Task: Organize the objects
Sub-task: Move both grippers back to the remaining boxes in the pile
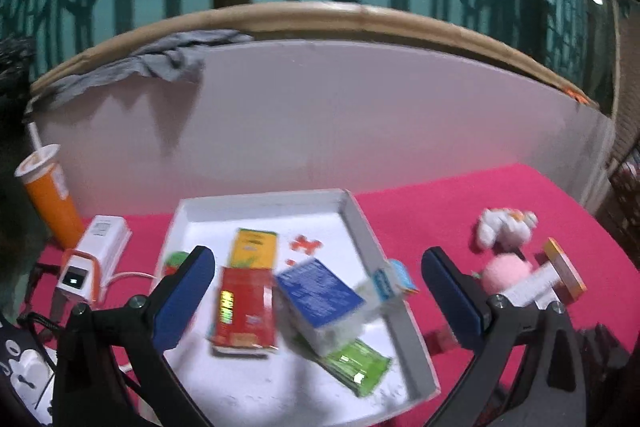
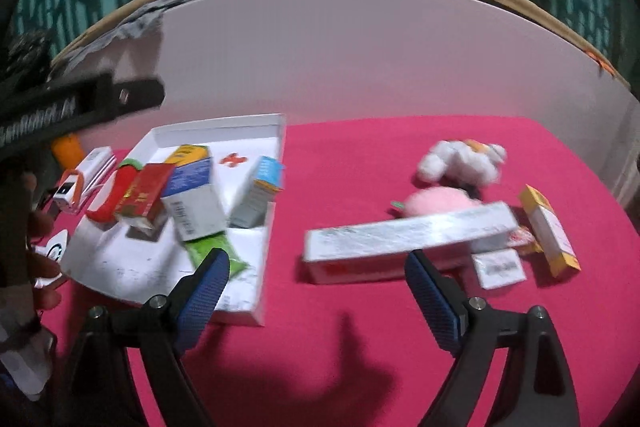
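A white tray (image 1: 384, 259) on the pink cloth holds a red box (image 1: 244, 307), a yellow box (image 1: 254, 247), a blue-and-white box (image 1: 320, 295) and a green packet (image 1: 352, 363). A small light-blue box (image 1: 390, 281) leans on the tray's right rim. My left gripper (image 1: 316, 279) is open and empty above the tray. My right gripper (image 2: 316, 275) is open and empty over the cloth, just in front of a long white box (image 2: 408, 235). The tray (image 2: 260, 283) is to its left.
Right of the tray lie a white plush toy (image 2: 460, 159), a pink plush ball (image 2: 436, 201), a yellow-and-white box (image 2: 548, 227) and a small white card (image 2: 500, 267). An orange cup (image 1: 50, 195) and a white device (image 1: 92, 259) stand left of the tray. A white board (image 1: 340, 115) backs the table.
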`<state>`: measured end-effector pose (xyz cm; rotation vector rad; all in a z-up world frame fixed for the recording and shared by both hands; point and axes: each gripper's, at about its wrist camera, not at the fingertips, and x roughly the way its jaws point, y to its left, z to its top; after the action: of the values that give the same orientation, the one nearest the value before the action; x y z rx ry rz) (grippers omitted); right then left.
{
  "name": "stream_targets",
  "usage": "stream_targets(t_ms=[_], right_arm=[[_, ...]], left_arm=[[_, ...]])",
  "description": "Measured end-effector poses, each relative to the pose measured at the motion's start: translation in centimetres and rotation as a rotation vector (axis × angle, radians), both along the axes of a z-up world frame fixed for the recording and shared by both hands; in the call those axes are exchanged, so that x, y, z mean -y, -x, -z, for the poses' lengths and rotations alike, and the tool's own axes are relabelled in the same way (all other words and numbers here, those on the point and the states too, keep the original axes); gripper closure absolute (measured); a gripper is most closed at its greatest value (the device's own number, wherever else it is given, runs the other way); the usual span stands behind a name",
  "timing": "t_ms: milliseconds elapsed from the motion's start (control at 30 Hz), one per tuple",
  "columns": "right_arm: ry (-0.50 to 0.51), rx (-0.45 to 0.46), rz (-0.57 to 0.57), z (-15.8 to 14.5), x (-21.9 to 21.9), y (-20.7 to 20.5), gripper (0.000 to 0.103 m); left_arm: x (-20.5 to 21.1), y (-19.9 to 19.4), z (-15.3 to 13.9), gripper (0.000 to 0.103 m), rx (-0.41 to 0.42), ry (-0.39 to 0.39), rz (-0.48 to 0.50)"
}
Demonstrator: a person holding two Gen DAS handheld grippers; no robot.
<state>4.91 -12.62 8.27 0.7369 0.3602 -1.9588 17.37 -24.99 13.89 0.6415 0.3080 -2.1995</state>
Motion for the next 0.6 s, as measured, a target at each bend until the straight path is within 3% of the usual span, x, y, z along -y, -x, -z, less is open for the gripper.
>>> stream_targets(t_ms=[467,600], right_arm=[[0.046,0.100,0.308,2.2,-11.6,12.2,0.011],[0.042,0.112,0.360,2.7,-13.8,16.4,0.010]], left_arm=[[-6.3,9.7,6.3,0.000,0.212,-0.044,0.363],[-7.0,12.3,8.0,0.000,0.300,-0.034,0.406]])
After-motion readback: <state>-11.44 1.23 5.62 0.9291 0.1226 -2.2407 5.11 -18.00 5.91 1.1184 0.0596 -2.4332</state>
